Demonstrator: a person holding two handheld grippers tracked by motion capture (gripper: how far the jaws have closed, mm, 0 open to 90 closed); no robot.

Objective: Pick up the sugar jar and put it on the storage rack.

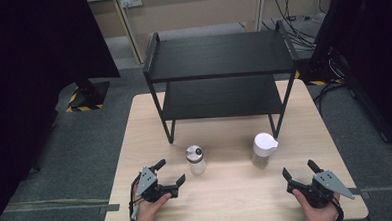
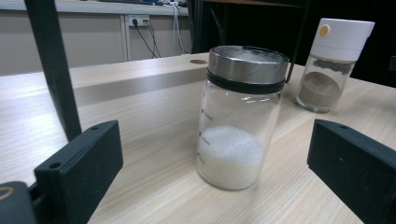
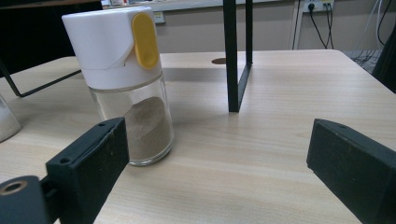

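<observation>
We count two jars on the wooden table (image 1: 135, 143), one two-tier black shelf rack (image 1: 220, 54) in the upper middle of the high view, and two grippers along its bottom edge.

The metal-lidded glass jar (image 1: 195, 159), about a third full of white grains, stands just left of centre. The white-capped jar (image 1: 263, 149) with a yellow tab and brownish powder stands right of centre, close to the rack's front right leg.

Both tongs are released. The left gripper (image 1: 170, 172) holds its jaws spread with nothing between the pads; in the left gripper view the metal-lidded jar (image 2: 239, 116) sits ahead, framed by them. The right gripper (image 1: 299, 170) is likewise spread and empty; in the right gripper view the white-capped jar (image 3: 125, 84) stands off toward the left jaw, not centred.

We judge the risks so: closing in from that offset could let one jaw clip the white-capped jar and tip it. Smooth glass may slip under a light pinch. Lifting either jar carelessly could knock it against the rack's leg or shelf edge.
</observation>
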